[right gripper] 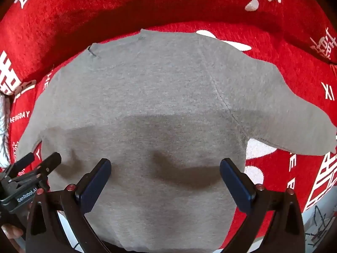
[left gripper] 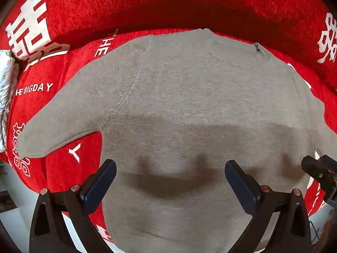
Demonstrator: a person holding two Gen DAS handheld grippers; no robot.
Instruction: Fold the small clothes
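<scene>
A small grey T-shirt [left gripper: 179,97] lies flat, back side up, on a red cloth with white lettering [left gripper: 63,10]. Its collar points away from me and its sleeves spread to both sides. It also shows in the right wrist view [right gripper: 147,97]. My left gripper [left gripper: 170,168] is open and empty, hovering over the shirt's lower left part. My right gripper [right gripper: 165,167] is open and empty over the lower right part. Each gripper shows at the edge of the other's view: the right one [left gripper: 316,168], the left one [right gripper: 42,164].
The red cloth [right gripper: 294,52] covers a sofa-like seat whose back rises beyond the collar. A white patterned fabric [left gripper: 6,88] lies at the far left. A pale floor [left gripper: 12,217] shows below the seat's front edge.
</scene>
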